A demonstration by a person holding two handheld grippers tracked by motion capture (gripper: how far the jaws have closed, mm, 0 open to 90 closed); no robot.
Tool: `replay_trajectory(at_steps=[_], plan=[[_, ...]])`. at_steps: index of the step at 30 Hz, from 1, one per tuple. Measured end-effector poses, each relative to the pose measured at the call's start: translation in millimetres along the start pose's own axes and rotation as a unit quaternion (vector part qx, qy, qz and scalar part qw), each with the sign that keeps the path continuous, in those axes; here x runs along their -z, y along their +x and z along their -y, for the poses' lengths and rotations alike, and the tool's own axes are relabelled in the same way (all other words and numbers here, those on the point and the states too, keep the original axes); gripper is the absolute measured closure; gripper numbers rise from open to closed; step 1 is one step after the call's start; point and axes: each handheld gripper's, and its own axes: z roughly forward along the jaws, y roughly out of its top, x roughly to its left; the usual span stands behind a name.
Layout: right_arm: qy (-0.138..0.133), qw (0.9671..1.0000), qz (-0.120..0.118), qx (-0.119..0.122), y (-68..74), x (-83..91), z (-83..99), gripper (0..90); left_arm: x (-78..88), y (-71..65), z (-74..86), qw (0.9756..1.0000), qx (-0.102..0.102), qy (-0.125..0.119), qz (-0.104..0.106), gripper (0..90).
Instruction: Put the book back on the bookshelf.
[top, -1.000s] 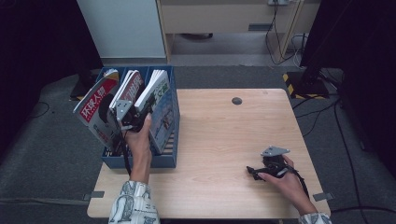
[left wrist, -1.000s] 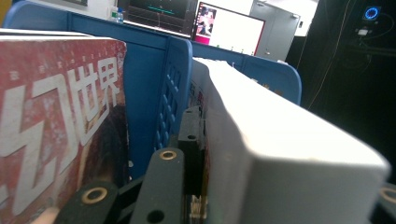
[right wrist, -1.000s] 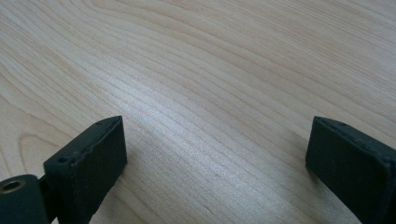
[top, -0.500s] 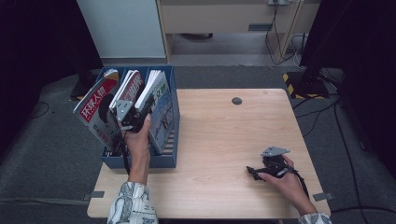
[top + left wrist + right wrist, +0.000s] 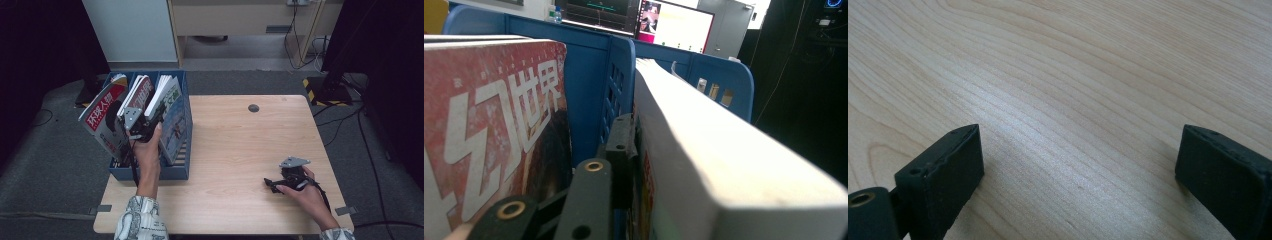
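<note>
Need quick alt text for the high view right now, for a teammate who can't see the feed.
The left claw is in a blue file box at the table's left edge, among three upright magazines, at the middle magazine; whether it grips is unclear. The right claw rests on bare wood near the front right, holding nothing.

Grey carpet floor (image 5: 60,165), pale wooden table (image 5: 240,150), white cabinet (image 5: 131,30) and beige desk (image 5: 240,17) behind, black curtains (image 5: 385,55) on both sides, cables (image 5: 305,35) on floor, lit monitors (image 5: 639,22)
</note>
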Motion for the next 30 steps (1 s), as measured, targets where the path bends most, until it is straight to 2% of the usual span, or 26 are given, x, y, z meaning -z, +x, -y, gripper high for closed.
replay_trajectory(at_steps=[11,25,30], plan=[[0.0,1.0,0.0,0.0,0.0,0.0,0.0,5.6,3.9,-1.4,2.4,1.0,0.005,0.006,0.005,59.4],[0.0,1.0,0.0,0.0,0.0,0.0,0.0,5.6,6.9,-1.9,4.4,0.9997,0.012,0.017,0.01,47.3],[0.0,1.0,0.0,0.0,0.0,0.0,0.0,5.6,9.6,-1.6,5.0,0.9995,0.004,0.027,0.015,42.2]])
